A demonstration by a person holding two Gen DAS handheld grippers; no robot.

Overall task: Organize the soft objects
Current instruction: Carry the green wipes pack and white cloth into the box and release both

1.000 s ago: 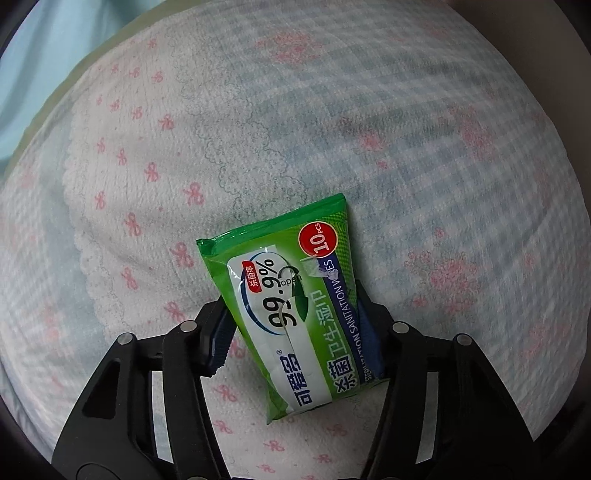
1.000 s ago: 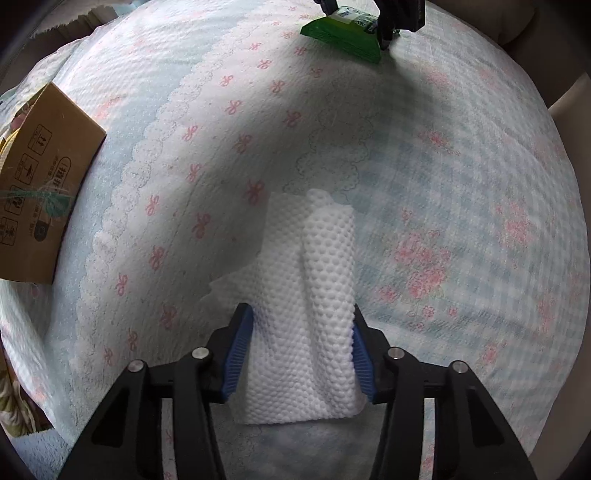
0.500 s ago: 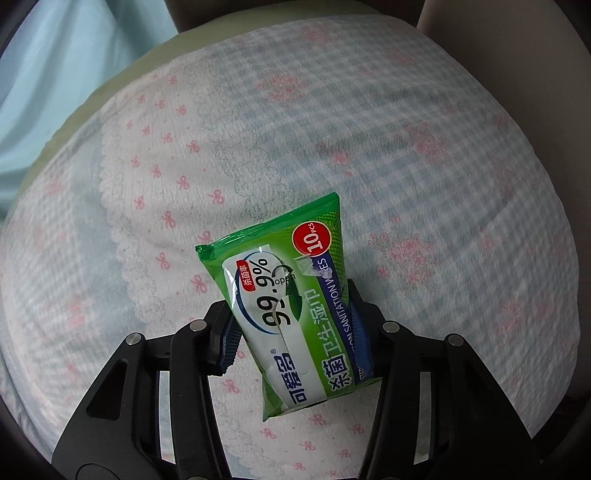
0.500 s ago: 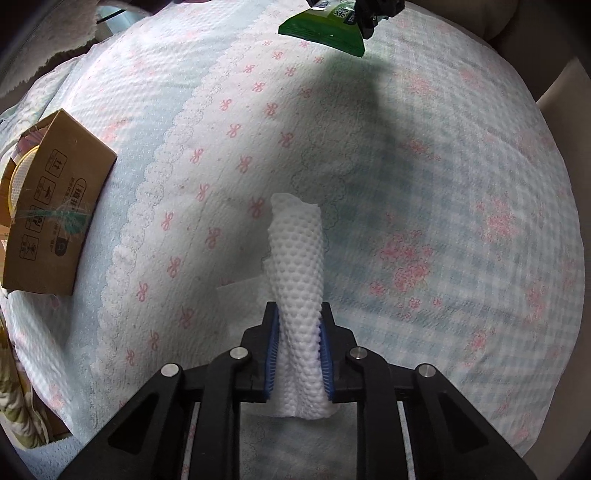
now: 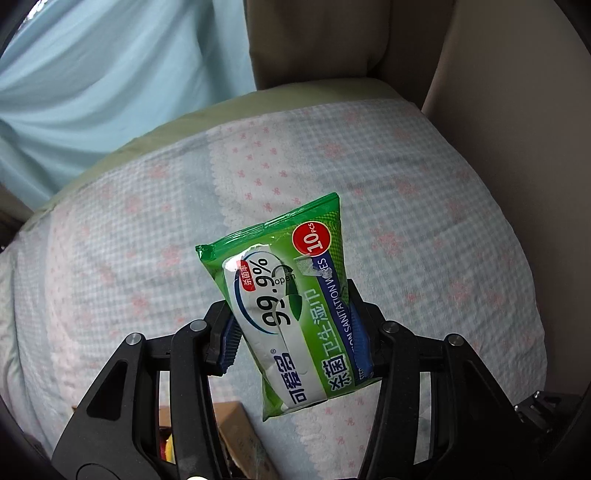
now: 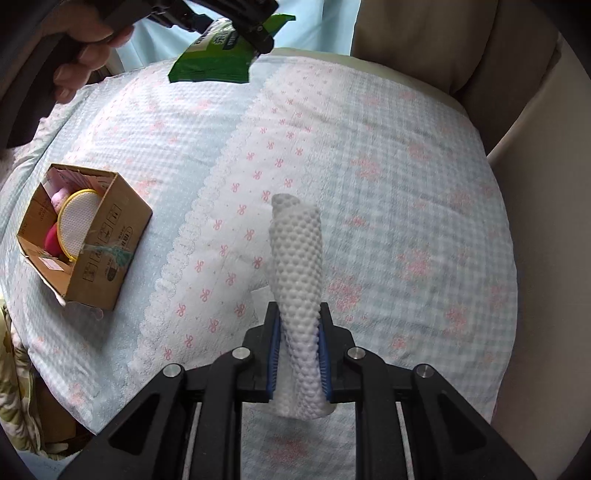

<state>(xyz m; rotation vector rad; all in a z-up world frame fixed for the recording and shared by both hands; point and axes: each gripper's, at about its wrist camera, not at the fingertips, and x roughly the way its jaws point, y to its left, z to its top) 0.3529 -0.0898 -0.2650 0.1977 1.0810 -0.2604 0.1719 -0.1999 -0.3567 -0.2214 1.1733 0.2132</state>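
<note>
My left gripper [image 5: 291,314] is shut on a green pack of wet wipes [image 5: 291,314] and holds it in the air above the bed. The pack also shows in the right wrist view [image 6: 218,51] at the top left, under the hand-held left gripper [image 6: 255,33]. My right gripper [image 6: 299,350] is shut on a white dimpled cloth [image 6: 299,266], squeezed into a narrow upright roll and lifted off the bed. An open cardboard box [image 6: 85,236] lies on the bed at the left and holds a yellow-rimmed round pad and pink soft things.
The bed [image 6: 388,166] has a pale blue and white quilt with pink bows and flowers. A beige padded headboard [image 6: 461,48] stands at the far right. A light blue curtain [image 5: 110,81] hangs behind the bed. The box's corner [image 5: 236,439] shows under my left gripper.
Both grippers have risen off the bed with their loads. The right gripper closed on the cloth and squeezed it from a flat sheet into a narrow roll. The box interior has come into view.
</note>
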